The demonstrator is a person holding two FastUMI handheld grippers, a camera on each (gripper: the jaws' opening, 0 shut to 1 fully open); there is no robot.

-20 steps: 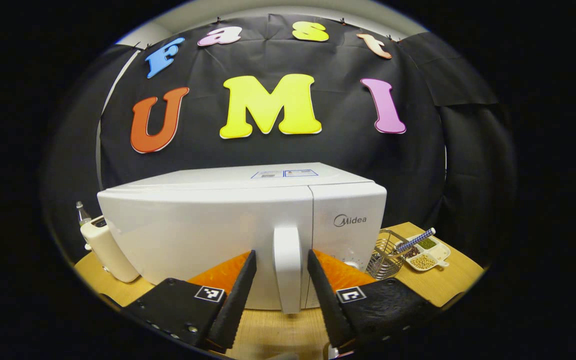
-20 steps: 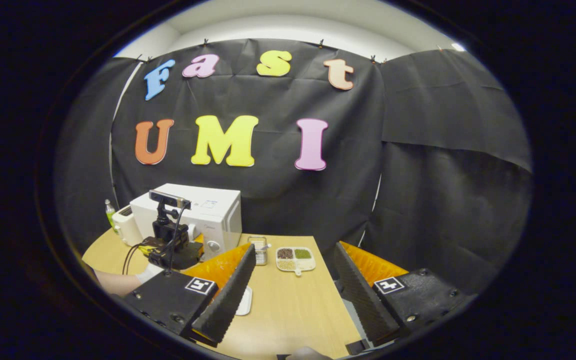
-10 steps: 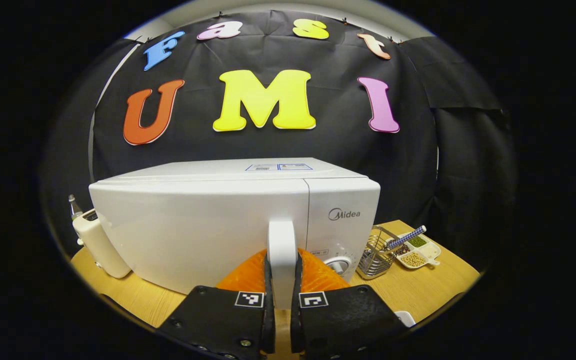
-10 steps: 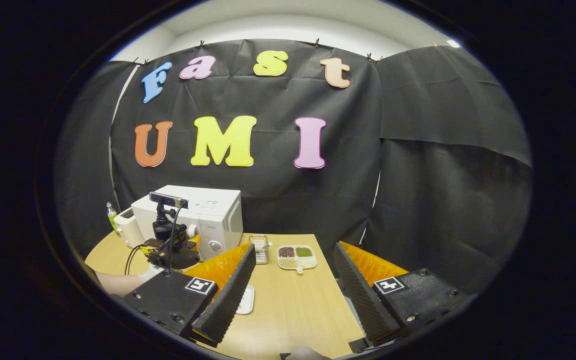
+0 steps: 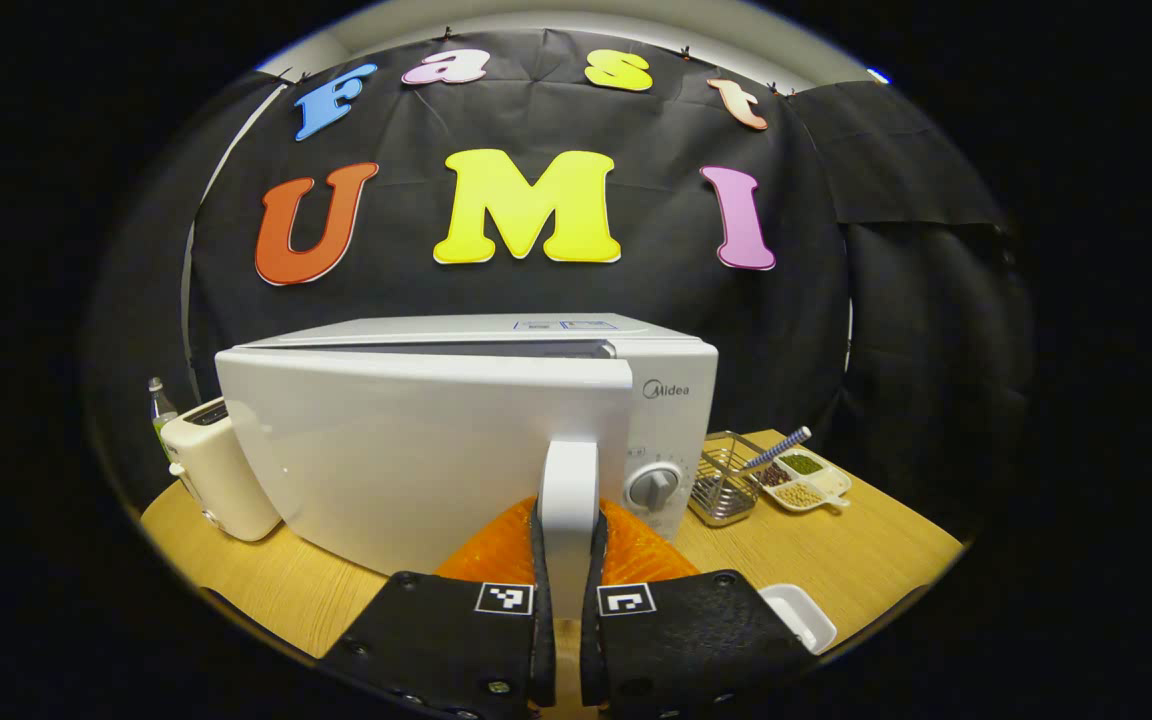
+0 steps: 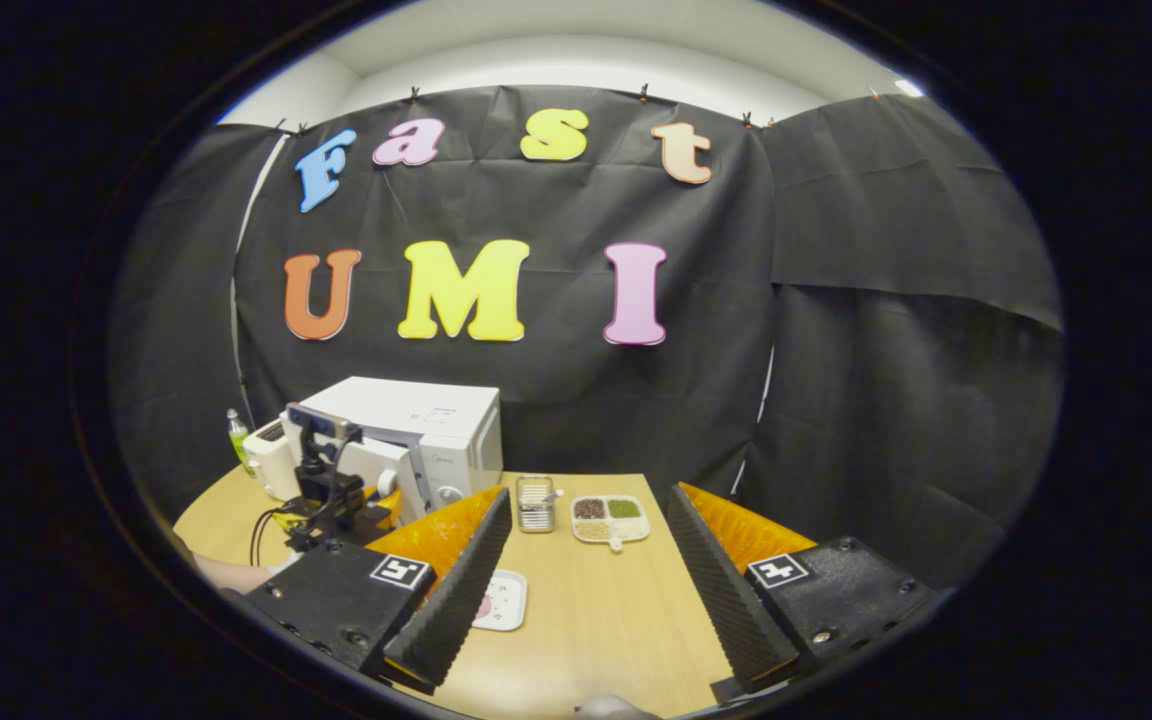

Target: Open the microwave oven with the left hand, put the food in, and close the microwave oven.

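The microwave oven (image 5: 456, 440) stands toward the back left of the wooden table (image 5: 866, 560), its door (image 5: 416, 450) cracked ajar at the top edge, as the left gripper (image 5: 564, 640) clamps both fingers on the upright white door handle (image 5: 568, 510). The step in hand looks like the door pull. It would go best if the grip stayed square on the handle and the pull followed the door's arc about its far hinge, not a straight tug that might drag the oven across the table.

Nearest in the right gripper view, the right gripper (image 6: 586, 590) hangs with its jaws spread wide and nothing between them. Just past its tip lies a small white tray (image 6: 502, 600) holding something pinkish, likely the food. That view also catches the left gripper from the side at the oven. The left gripper view gives the close detail: the gap above the door, the control knob (image 5: 652, 487), then the wire basket (image 5: 722, 480), the divided dish of beans (image 5: 804, 480) and the cream toaster (image 5: 218, 482) on the far left.
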